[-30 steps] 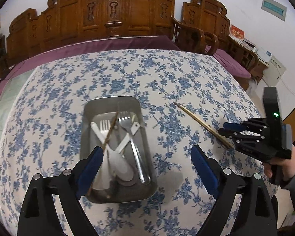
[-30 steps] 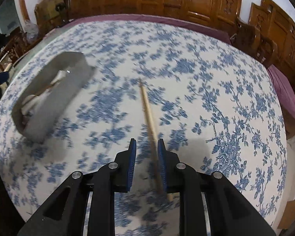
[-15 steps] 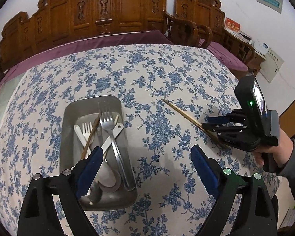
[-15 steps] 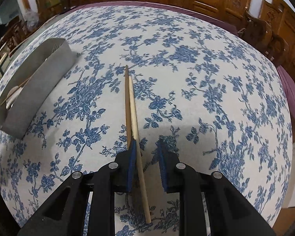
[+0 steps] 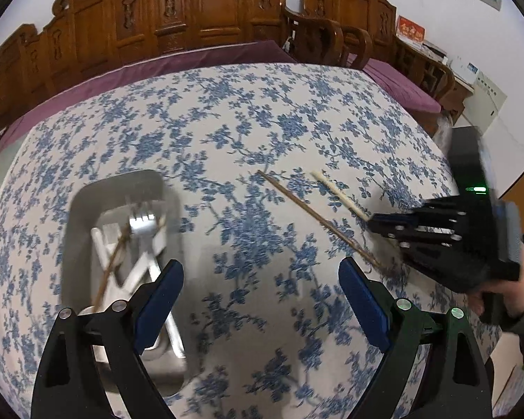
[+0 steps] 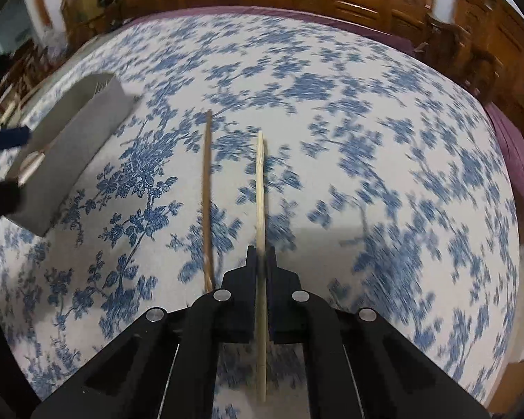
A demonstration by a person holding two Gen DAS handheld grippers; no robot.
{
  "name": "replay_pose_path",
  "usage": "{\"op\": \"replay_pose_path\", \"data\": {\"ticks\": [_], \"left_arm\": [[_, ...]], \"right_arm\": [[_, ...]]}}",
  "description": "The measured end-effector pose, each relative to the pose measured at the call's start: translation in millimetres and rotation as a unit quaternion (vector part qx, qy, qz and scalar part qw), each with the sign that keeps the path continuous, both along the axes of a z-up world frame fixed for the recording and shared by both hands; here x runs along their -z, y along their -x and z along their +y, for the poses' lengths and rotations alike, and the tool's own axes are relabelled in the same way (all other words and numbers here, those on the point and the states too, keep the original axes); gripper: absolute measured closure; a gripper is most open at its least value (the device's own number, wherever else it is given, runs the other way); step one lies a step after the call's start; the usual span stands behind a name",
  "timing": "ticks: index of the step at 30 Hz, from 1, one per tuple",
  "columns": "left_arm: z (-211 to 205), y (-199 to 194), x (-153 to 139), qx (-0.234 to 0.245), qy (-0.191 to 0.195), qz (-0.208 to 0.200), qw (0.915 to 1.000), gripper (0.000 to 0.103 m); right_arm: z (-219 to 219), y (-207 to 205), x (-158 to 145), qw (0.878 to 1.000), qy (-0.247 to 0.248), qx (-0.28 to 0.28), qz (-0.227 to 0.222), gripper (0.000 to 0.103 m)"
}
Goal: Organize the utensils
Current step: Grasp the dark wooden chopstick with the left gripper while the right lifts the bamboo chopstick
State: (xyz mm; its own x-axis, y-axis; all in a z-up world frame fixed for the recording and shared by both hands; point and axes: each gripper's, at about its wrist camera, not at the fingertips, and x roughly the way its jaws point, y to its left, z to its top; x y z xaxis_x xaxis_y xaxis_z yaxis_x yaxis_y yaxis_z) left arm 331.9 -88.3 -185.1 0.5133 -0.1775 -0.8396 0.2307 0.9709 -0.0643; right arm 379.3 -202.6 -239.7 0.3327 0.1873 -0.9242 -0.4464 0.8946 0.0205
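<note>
Between the right hand-held gripper (image 6: 261, 256) pads, seemingly clamped, runs the pale chopstick (image 6: 260, 188).

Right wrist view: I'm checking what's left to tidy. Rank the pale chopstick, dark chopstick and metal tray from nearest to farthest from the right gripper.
1. Pale chopstick: clamped in the right gripper.
2. Dark chopstick: on the cloth just left.
3. Metal tray: far left.

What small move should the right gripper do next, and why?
Probably lift the pale chopstick a little and carry it toward the metal tray. The right gripper has just closed on it, while the darker chopstick lies apart on the tablecloth; the tray already holds other utensils.
</note>
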Motion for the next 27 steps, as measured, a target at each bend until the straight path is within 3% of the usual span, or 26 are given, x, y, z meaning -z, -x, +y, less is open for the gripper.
{"op": "replay_pose_path", "data": {"ticks": [14, 27], "left_arm": [[-66, -41, 37, -0.009, -0.007, 0.026, 0.9996, 0.016], [-90, -67, 70, -0.024, -0.035, 0.053, 0.9977, 0.016]], "right_arm": [[-58, 54, -22, 0.998, -0.041, 0.041, -0.023, 0.097], [-70, 68, -24, 0.997, -0.040, 0.053, -0.028, 0.097]]}}
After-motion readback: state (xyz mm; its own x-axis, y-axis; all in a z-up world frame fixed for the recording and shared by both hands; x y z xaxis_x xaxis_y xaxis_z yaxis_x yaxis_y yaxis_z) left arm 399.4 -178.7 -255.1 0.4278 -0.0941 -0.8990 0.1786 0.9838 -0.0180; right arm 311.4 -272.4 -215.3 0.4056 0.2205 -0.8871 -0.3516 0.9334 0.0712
